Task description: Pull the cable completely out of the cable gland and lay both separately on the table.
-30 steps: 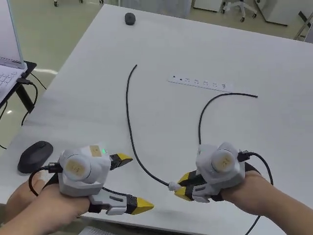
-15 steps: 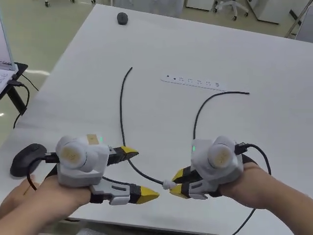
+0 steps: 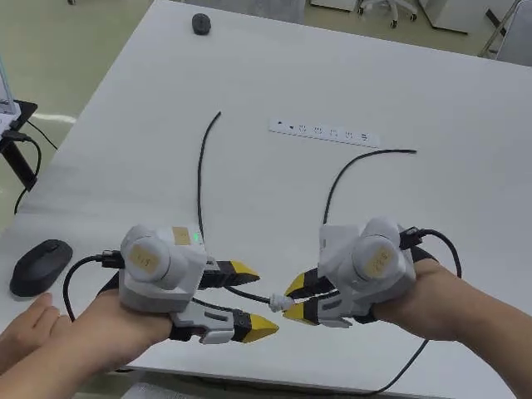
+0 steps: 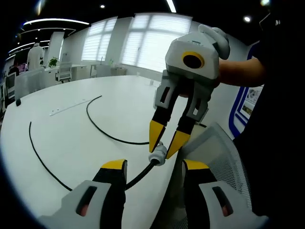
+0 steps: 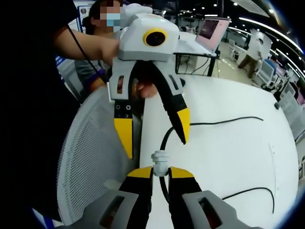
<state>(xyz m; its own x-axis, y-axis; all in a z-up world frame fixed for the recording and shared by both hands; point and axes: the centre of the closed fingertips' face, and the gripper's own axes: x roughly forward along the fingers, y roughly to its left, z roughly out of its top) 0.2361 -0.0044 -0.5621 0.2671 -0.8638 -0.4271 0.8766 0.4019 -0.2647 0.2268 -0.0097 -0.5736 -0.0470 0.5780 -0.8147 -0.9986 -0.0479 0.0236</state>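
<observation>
Two tongs meet nose to nose at the near edge of the worktop (image 3: 249,91).

Head view: the right tongs (image 3: 292,301) are closed on the white cable gland (image 3: 278,303), held just above the worktop edge. The left tongs (image 3: 258,298) are spread open around the black cable (image 3: 199,191) where it leaves the gland. From there the cable runs across the worktop away from the person, its free end lying bare. A second black cable (image 3: 357,170) lies apart to the right, near a power strip (image 3: 324,133). A mouse (image 3: 37,266) sits at the left edge.

Left gripper view: the tongs' own jaws stand wide apart, touching nothing. The cable (image 4: 138,177) passes between them and enters the gland (image 4: 157,155), which sits at the tips of the right tongs (image 4: 164,148).

Right gripper view: the tongs' own jaws are drawn close, with the gland (image 5: 159,163) pinched at their tips and jutting forward. The cable (image 5: 214,123) curves off over the worktop, passing between the open jaws of the left tongs (image 5: 156,145).

Progress (judged): early. The gland is secured and the cable is straddled but not gripped. The cable is not yet out of the gland. Left to do: close the left tongs on the cable, draw the two apart until the cable end clears, then lay cable and gland down separately.
</observation>
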